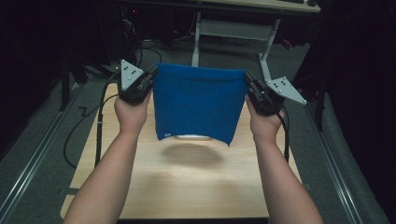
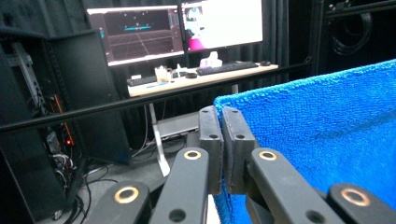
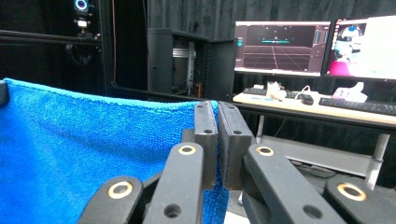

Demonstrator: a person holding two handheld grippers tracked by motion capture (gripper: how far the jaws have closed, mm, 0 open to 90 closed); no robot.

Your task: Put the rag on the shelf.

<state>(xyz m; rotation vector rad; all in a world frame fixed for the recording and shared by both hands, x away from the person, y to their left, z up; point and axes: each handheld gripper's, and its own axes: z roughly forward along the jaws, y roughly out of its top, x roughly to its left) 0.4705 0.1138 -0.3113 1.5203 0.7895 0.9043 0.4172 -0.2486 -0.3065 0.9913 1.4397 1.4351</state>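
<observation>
A blue terry cloth (image 1: 198, 102) hangs spread in the air above the wooden table (image 1: 187, 186), held by its two upper corners. My left gripper (image 1: 150, 77) is shut on the cloth's top left corner, and my right gripper (image 1: 249, 84) is shut on the top right corner. In the left gripper view the black jaws (image 2: 221, 116) pinch the cloth (image 2: 327, 121) edge, which spreads off to the right. In the right gripper view the jaws (image 3: 217, 112) clamp the cloth (image 3: 84, 144), which spreads off to the left. The cloth's lower edge hangs just above the table, casting a shadow.
A pale object (image 1: 192, 137) peeks out below the cloth's lower edge on the table. Behind the table stands a white-legged desk (image 1: 233, 32) with monitors (image 2: 177, 28) and a keyboard (image 2: 226, 68). Dark racks and cables line the left side.
</observation>
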